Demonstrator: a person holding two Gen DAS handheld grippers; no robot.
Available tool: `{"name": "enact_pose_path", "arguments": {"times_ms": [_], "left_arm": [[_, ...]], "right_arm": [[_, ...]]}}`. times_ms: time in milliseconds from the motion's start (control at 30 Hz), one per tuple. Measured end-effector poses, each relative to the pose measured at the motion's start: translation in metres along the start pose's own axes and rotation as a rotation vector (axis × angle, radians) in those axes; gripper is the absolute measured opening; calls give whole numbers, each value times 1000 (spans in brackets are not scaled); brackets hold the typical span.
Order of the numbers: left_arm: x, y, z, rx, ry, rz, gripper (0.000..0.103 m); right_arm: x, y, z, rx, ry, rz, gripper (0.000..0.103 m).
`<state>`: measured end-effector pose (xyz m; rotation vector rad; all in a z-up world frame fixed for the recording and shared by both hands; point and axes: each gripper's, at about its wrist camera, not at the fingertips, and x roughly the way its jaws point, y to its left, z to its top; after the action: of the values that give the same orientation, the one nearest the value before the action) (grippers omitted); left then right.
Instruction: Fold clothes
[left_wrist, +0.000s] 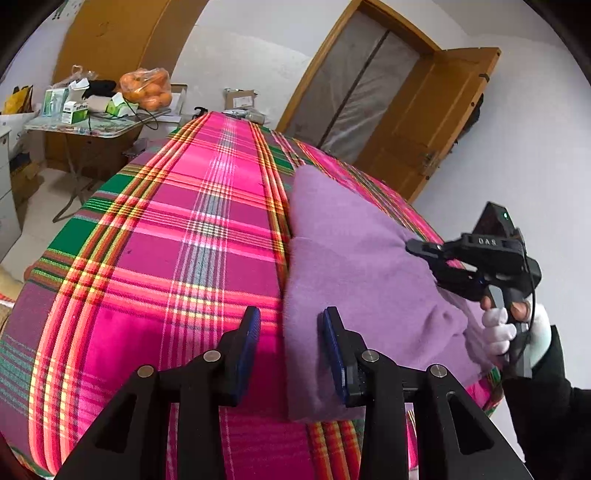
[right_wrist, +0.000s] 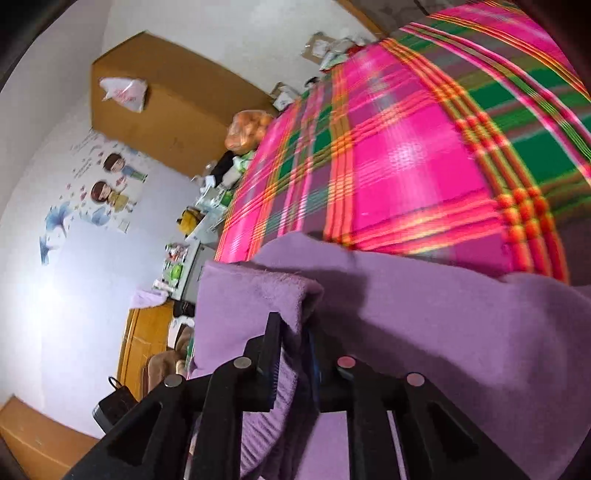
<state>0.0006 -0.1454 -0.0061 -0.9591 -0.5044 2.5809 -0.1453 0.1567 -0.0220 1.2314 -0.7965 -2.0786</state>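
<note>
Right tool is clamped on a fold of the purple garment; left tool stands part open over the garment's left edge, gripping nothing; garment lies folded on the plaid-covered bed, near its right side.

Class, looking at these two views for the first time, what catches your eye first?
The bright pink plaid bedcover fills both views. On it lies a lilac garment, its edge between the right gripper's fingers. Behind, a bag of oranges sits on a cluttered table.
</note>
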Motion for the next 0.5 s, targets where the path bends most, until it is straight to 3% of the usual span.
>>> {"name": "enact_pose_path", "arguments": {"times_ms": [67, 100, 267, 500], "left_arm": [[-1, 1, -1, -5, -1, -8, 36], [-2, 2, -1, -9, -2, -13, 36], [-3, 3, -2, -17, -5, -20, 36], [-3, 3, -3, -10, -13, -22, 36]], "right_arm": [[5, 8, -2, -47, 21, 15, 41], [8, 12, -3, -71, 31, 21, 44], [26, 19, 8, -166, 57, -55, 44], [15, 25, -29, -177, 163, 43, 44]]}}
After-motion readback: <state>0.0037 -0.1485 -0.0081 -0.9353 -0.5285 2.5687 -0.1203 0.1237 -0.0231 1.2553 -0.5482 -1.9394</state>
